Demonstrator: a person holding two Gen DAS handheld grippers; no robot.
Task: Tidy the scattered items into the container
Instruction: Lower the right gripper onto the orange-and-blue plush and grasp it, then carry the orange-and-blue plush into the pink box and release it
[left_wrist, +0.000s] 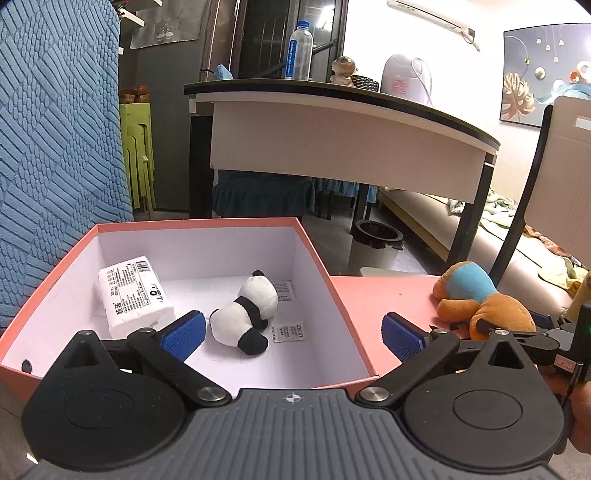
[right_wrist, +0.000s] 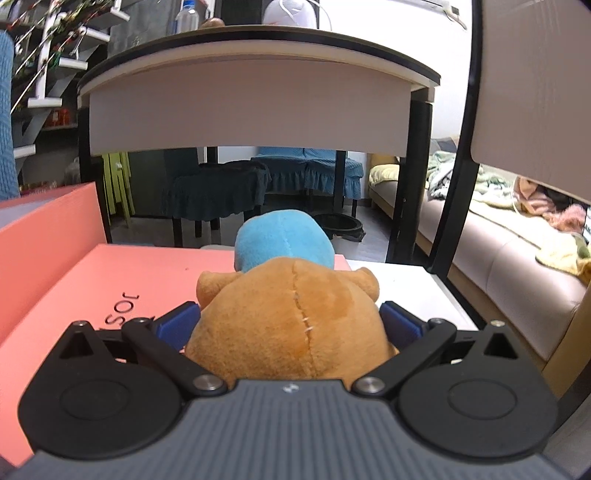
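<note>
Plush toys and a tissue pack are the things of this moment. Inside the open pink cardboard box (left_wrist: 325, 266) with white walls lie a small black-and-white panda plush (left_wrist: 245, 312), a white wrapped tissue pack (left_wrist: 135, 295) near the left wall, and two small paper sachets (left_wrist: 290, 330) on the bottom. The left gripper (left_wrist: 293, 334) hangs over the box with its blue pads spread wide, holding nothing. On the flat pink box lid (right_wrist: 110, 288) beside the box lies an orange plush toy with a blue part (right_wrist: 288, 321). The right gripper (right_wrist: 290, 319) has its blue pads on both sides of the orange body, touching it.
</note>
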